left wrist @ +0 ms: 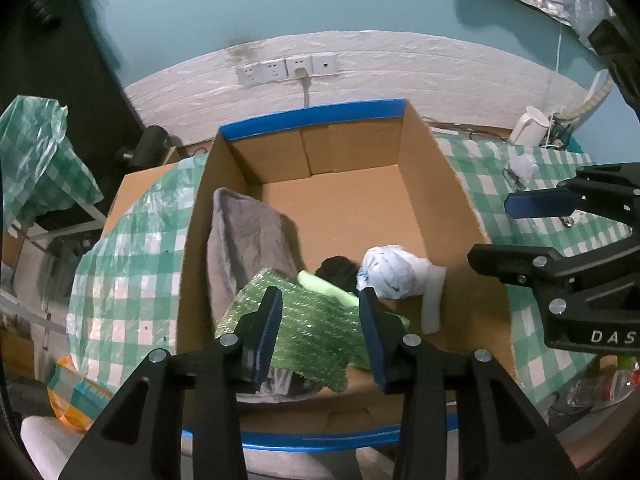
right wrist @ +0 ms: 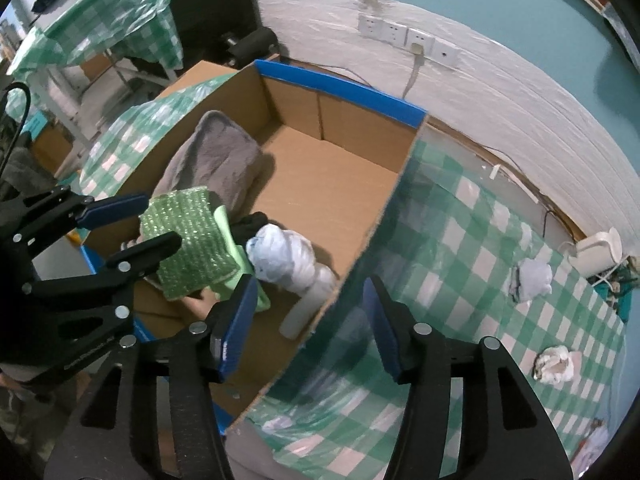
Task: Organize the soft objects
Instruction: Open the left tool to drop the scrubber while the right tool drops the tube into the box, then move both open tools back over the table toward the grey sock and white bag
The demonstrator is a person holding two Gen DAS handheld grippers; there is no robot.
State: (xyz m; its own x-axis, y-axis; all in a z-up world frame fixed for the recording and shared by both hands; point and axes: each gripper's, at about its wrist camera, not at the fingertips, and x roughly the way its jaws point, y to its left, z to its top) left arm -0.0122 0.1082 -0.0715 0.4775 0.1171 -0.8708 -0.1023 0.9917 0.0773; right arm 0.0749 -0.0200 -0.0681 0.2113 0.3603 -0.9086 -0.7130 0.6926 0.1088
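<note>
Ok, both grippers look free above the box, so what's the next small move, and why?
Probably swing the right gripper toward the crumpled white wad on the checked tablecloth. Both it and the left gripper are open and empty, the green bubble wrap already lies in the cardboard box, and loose soft pieces remain outside it.

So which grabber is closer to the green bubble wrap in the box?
The left. The left gripper hangs open right over the green bubble wrap. The right gripper straddles the cardboard box wall, off to the wrap's side.
</note>
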